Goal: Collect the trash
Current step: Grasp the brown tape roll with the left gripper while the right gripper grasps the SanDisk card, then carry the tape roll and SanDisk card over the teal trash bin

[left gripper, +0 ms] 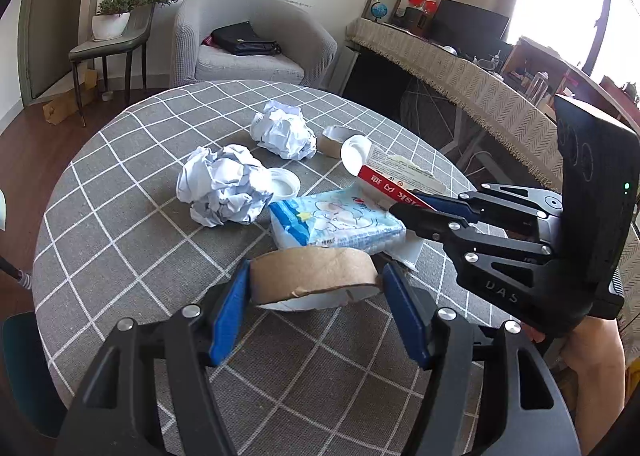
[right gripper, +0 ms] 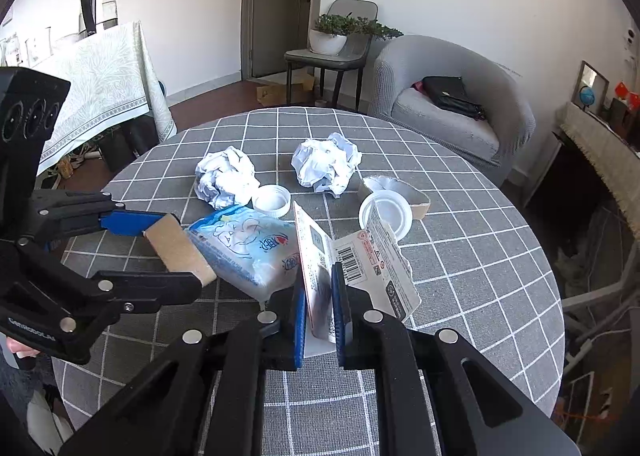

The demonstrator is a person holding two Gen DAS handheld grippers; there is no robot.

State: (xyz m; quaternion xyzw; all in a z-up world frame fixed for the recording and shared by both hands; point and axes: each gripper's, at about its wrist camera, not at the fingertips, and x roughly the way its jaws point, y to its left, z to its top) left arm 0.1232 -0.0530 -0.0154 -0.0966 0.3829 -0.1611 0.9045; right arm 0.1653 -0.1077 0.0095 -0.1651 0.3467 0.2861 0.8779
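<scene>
Trash still litters the desk (right gripper: 480,256): two paper balls (right gripper: 226,175), lids (right gripper: 272,197), a tissue pack (right gripper: 244,248). Left hand-held gripper (left gripper: 316,288) clamps a tape core (left gripper: 316,274); right hand-held gripper (right gripper: 320,308) pinches a torn carton (right gripper: 352,256). No bin shows; the desk edge nearest has free room

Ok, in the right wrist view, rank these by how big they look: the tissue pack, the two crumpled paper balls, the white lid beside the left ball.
1. Tissue pack, largest, though nearer the camera.
2. Left paper ball and right paper ball: look alike, not ranked.
3. White lid, smallest.
</scene>
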